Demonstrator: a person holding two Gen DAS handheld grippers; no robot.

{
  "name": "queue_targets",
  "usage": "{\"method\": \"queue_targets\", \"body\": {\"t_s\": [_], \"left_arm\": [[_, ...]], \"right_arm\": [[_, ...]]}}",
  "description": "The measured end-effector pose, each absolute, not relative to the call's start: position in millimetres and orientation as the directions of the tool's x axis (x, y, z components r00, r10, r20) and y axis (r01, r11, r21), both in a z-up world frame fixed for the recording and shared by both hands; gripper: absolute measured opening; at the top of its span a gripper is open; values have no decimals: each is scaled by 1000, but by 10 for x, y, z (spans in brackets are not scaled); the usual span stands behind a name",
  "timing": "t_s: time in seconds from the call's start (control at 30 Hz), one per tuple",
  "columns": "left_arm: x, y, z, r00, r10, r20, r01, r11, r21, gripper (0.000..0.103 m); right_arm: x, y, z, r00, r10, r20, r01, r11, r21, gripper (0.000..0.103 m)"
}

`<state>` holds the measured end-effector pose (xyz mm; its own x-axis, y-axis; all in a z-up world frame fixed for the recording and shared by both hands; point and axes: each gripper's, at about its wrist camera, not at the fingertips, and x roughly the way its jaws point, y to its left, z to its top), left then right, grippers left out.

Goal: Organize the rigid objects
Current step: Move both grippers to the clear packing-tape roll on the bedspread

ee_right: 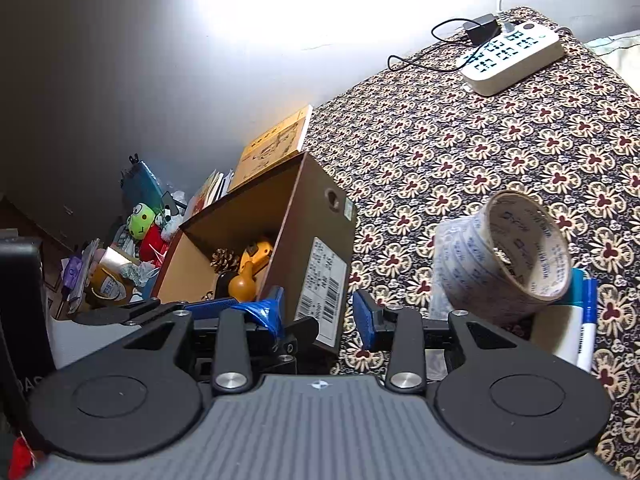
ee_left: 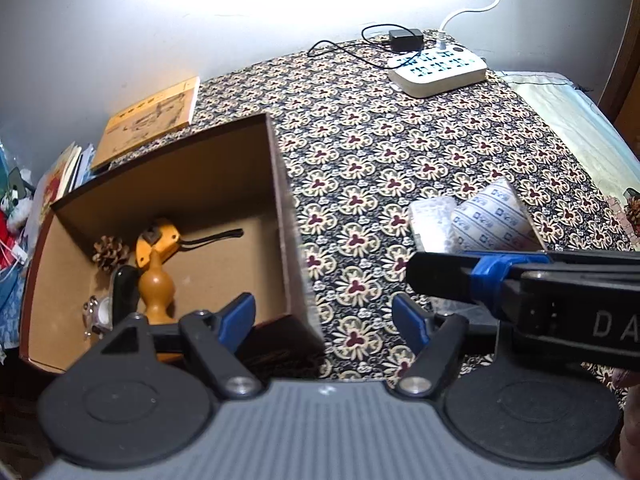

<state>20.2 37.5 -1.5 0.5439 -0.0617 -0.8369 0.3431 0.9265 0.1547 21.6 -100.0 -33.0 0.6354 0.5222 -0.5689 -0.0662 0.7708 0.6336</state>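
L gripper wide open, empty, above near corner of cardboard box. Box holds pine cone, wooden gourd, yellow tool. R gripper wide open, empty. Tape roll on patterned cloth, right of box, beside marker.

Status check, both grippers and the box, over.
Left gripper open, empty, at the box corner. Right gripper open, empty, beside the tape roll. Pine cone and gourd already boxed. Nothing blocking.
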Motion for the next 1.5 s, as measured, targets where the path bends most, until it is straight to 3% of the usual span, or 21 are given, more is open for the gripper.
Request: {"method": "queue_targets", "body": {"t_s": [0.67, 1.13, 1.23, 1.33, 1.5], "left_arm": [[2, -327, -152, 524, -91, -847, 434, 884, 173, 76], [-19, -324, -330, 458, -211, -864, 460, 888, 27, 78], [-25, -352, -330, 467, -239, -851, 478, 878, 16, 81], [-32, -402, -320, 484, -278, -830, 503, 864, 3, 92], [33, -478, -314, 474, -336, -814, 529, 848, -41, 92]], "right_arm": [[-75, -1649, -497, 657, 473, -587, 31, 761, 648, 21], [-171, -2024, -769, 643, 424, -638, 140, 754, 642, 21], [-149, -2138, -811, 652, 404, -642, 170, 748, 642, 21], [-93, -2241, -852, 663, 375, -648, 193, 750, 632, 21], [40, -2298, -922, 682, 327, -654, 183, 790, 586, 21]]}}
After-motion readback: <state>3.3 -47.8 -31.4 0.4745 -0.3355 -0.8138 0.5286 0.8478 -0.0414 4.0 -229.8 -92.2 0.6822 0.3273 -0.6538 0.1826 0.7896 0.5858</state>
